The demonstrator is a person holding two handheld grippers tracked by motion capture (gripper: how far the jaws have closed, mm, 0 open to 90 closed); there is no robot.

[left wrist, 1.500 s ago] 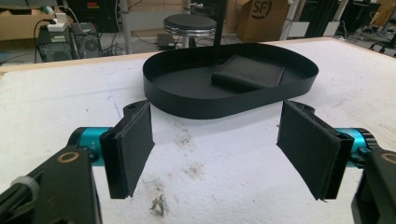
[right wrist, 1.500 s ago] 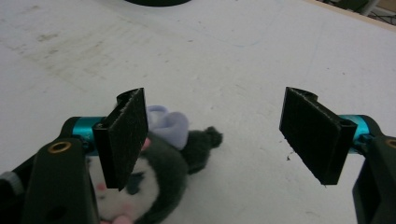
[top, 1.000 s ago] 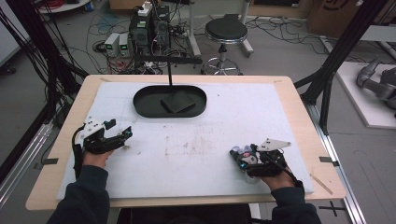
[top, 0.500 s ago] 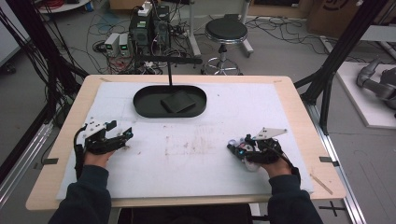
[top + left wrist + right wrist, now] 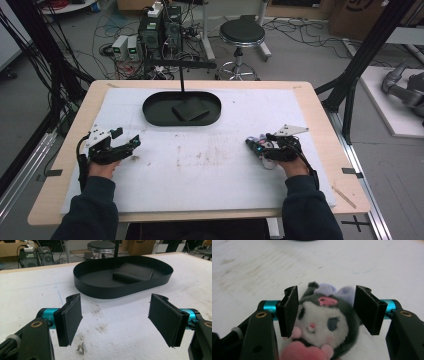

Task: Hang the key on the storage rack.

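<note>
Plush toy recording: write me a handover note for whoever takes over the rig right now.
Right claw: jaws around the plush toy's head, one pad touching, not clearly clamped; toy low over the white mat.
Left claw: open, empty, aimed at the black tray.
Tray holds a dark flat block.
Done: toy reached.
Left: probably close on the toy and carry it, likely to the tray.

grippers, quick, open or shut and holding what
left gripper: open, holding nothing.
right gripper: fingers either side of a plush toy; whether they are gripping it cannot be told.
</note>
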